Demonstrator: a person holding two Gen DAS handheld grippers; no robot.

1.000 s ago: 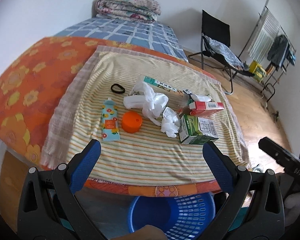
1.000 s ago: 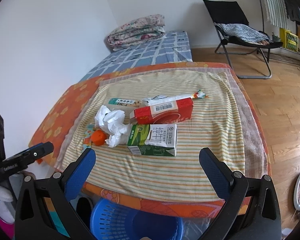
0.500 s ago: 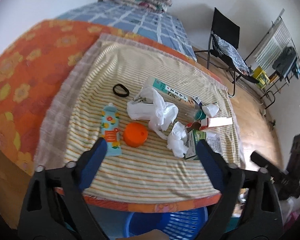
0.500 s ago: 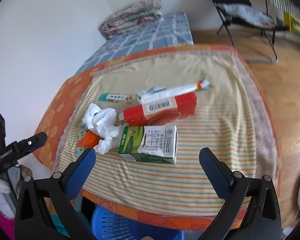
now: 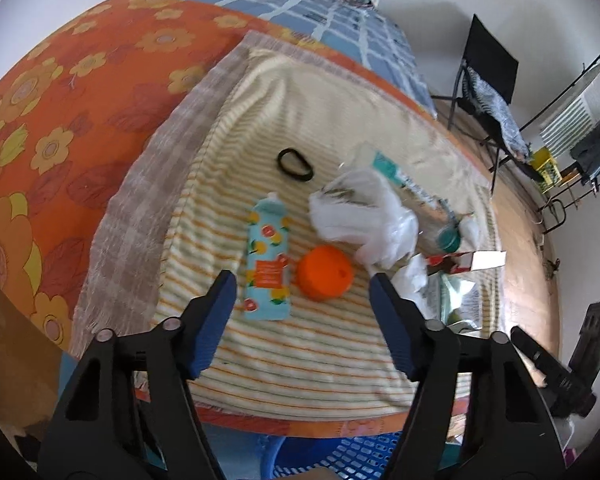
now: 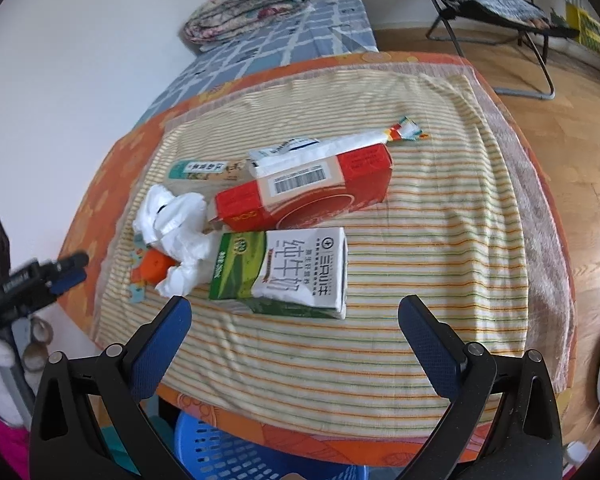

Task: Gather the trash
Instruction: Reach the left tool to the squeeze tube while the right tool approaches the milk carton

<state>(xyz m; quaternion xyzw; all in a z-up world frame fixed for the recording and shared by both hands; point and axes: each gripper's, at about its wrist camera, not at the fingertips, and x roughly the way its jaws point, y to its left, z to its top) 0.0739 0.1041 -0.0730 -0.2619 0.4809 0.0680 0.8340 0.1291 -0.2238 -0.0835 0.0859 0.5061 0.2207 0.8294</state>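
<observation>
above the striped towel [image 5: 260, 128], the left gripper [image 5: 300, 284], its jaws just narrowing yet apart, frames an orange cap [image 5: 326, 266]. the right gripper [image 6: 296, 316] gapes empty near a milk carton [image 6: 288, 270].

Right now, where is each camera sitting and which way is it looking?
Left wrist: sits on the left gripper, looks down at the orange cap and tube; its blue fingers show, jaws just closing, nothing between.
Right wrist: sits on the right gripper, looks down at the milk carton; its fingers show.
Both show the crumpled white tissue and blue basket.
</observation>
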